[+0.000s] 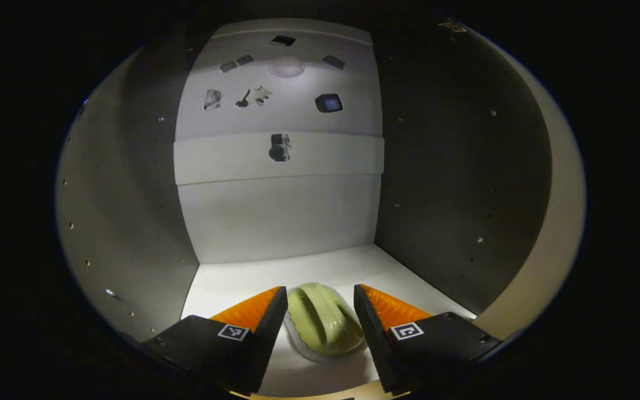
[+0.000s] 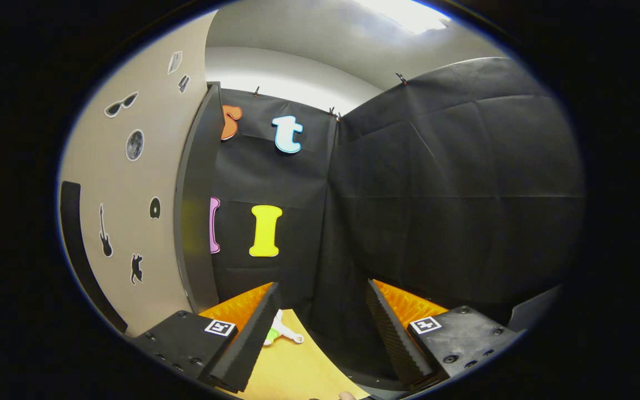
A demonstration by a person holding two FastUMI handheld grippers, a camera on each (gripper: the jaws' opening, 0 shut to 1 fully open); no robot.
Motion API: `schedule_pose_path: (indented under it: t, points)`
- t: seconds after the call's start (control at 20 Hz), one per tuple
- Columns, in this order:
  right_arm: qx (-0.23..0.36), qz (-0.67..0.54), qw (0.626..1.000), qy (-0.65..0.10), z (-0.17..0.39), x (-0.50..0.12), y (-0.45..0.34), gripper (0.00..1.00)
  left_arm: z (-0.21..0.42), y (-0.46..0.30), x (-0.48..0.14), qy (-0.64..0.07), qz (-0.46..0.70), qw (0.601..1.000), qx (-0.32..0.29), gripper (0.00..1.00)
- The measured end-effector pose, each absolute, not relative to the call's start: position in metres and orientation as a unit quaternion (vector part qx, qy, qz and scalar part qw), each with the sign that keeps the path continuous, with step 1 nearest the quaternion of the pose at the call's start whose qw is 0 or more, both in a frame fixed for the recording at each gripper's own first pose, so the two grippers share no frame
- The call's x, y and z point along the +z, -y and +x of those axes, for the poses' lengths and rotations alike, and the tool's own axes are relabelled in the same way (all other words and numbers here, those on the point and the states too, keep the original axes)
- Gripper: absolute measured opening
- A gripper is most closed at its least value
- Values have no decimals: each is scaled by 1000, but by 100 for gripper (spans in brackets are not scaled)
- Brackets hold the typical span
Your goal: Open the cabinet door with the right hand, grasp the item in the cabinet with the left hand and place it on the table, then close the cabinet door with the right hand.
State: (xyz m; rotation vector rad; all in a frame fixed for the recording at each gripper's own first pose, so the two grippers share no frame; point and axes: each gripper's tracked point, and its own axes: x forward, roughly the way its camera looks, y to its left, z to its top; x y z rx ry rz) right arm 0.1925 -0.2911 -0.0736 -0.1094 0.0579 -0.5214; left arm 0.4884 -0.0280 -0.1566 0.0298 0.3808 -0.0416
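Item: pale green ridged object (image 1: 324,324) lying on white cabinet floor (image 1: 275,278), near front edge, within easy reach.
Left hand-held gripper (image 1: 320,314): sitting inside cabinet, fingers spread wide, flanking item both sides, not visibly pressing; judged lining up for grasp.
Right hand-held gripper (image 2: 320,328): gaping, holding nothing, idling beside opened cabinet door (image 2: 131,211), above desk (image 2: 292,366), likely waiting to close door.

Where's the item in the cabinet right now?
In the left gripper view, the pale green ridged item lies on the cabinet floor near its front edge, between the open fingers of the left gripper.
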Motion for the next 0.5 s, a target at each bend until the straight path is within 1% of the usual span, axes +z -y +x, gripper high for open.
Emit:
schedule_pose_path:
  t: [0.05, 0.1, 0.15, 0.2, 0.25, 0.3, 0.35, 0.4, 0.45, 0.5]
  points:
    - [-256, -51, 965, -30, 194, -76, 290, 98, 492, 28, -160, -195, 8, 980, -21, 77]
    - [-256, -49, 965, -32, 195, -76, 290, 98, 495, 28, -164, -202, 1, 979, -21, 76]
    - [-259, -50, 964, -33, 196, -78, 292, 95, 497, 28, -167, -209, -4, 978, -20, 74]
    - [-261, -51, 963, -34, 195, -78, 295, 95, 499, 26, -169, -214, -6, 977, -17, 70]
    - [-263, -50, 963, -33, 195, -78, 296, 95, 502, 23, -171, -218, -5, 976, -10, 63]
    - [-262, -47, 963, -32, 195, -76, 297, 98, 504, 20, -173, -223, -3, 975, -4, 60]
    - [-262, -44, 964, -28, 197, -75, 299, 95, 505, 20, -177, -229, -1, 973, 0, 57]
    - [-261, -40, 964, -26, 200, -75, 301, 98, 506, 17, -177, -230, 5, 973, 8, 55]
    - [-260, -35, 965, -24, 201, -75, 303, 98, 509, 15, -178, -230, 13, 973, 14, 49]
    - [-259, -33, 965, -23, 204, -75, 304, 98, 511, 15, -179, -233, 19, 972, 16, 40]
